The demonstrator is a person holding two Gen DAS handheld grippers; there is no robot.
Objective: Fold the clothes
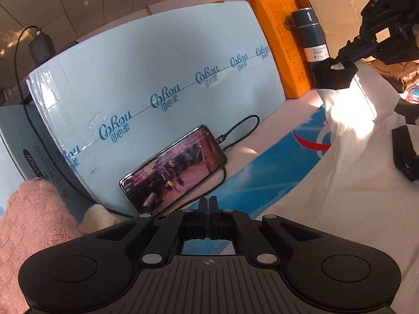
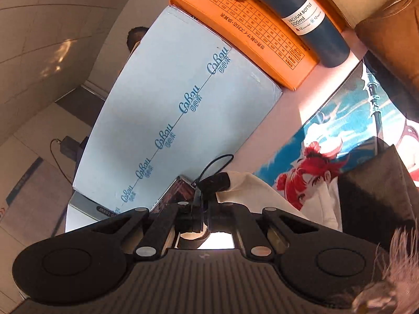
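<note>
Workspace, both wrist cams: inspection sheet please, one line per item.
Surface: table under an illustrated blue mat.
Job's things: white garment with black collar, lifted at the collar.
Clutter: phone with screen on, blue carton, orange box, vacuum bottle, brown clothing.
Grippers: left gripper shut, nothing visible in it; right gripper shut on the collar.
Cables: black cable plugged into the phone.
Surroundings: tiled wall.

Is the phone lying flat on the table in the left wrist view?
No, the phone stands tilted on its long edge, leaning against the light blue box, with its screen lit.
</note>
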